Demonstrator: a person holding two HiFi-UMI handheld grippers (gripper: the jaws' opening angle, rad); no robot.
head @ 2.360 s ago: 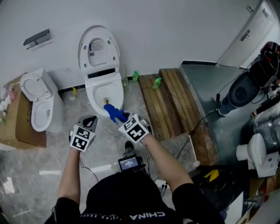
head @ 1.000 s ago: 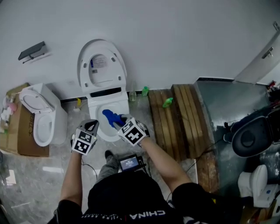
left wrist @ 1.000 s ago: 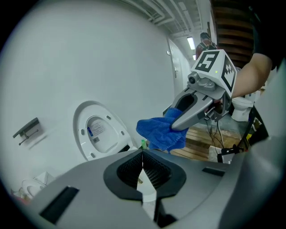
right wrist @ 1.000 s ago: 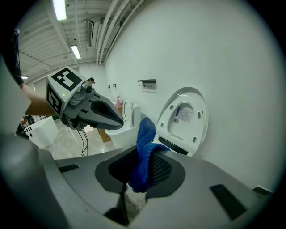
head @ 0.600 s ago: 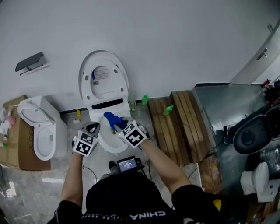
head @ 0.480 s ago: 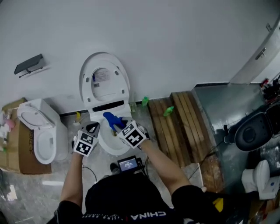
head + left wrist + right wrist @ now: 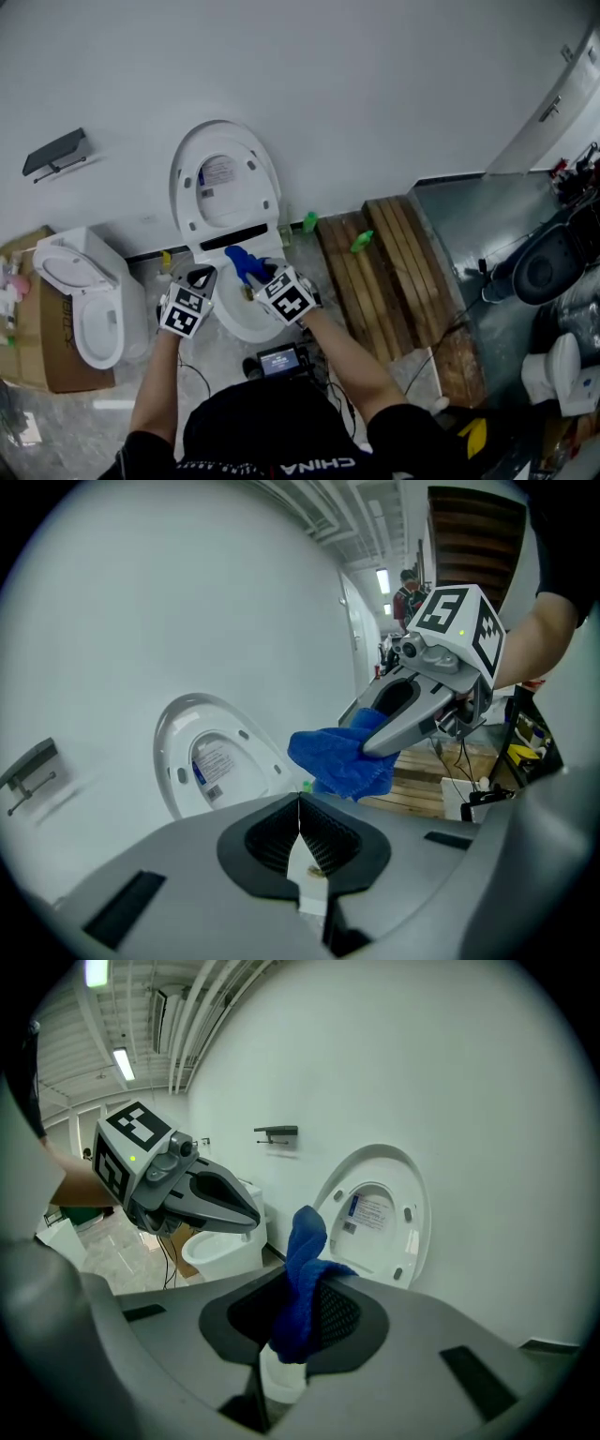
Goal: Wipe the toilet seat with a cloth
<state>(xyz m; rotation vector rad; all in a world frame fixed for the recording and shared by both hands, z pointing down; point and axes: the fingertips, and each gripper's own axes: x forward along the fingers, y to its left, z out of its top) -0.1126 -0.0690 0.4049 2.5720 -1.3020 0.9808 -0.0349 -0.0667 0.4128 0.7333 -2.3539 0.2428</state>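
The white toilet [image 7: 246, 317] stands against the wall with its lid [image 7: 224, 181] raised. My right gripper [image 7: 253, 278] is shut on a blue cloth [image 7: 244, 262], held over the back of the bowl near the hinge. In the right gripper view the cloth [image 7: 304, 1277] sticks up out of the jaws of the right gripper [image 7: 289, 1333], with the lid [image 7: 373, 1211] behind. My left gripper [image 7: 203, 277] is shut and empty, just left of the bowl's rim. In the left gripper view the left gripper [image 7: 300, 829] faces the cloth [image 7: 341, 761] and the right gripper [image 7: 375, 747].
A second small toilet [image 7: 86, 302] and a cardboard box [image 7: 33, 352] stand at the left. Wooden planks [image 7: 380, 272] with green bottles [image 7: 361, 242] lie to the right. A small screen [image 7: 277, 360] sits on the floor by my feet. A grey holder [image 7: 56, 153] hangs on the wall.
Both grippers have moved forward from the bowl's front rim towards its back, the blue cloth travelling with the right one. The left gripper has stayed shut.
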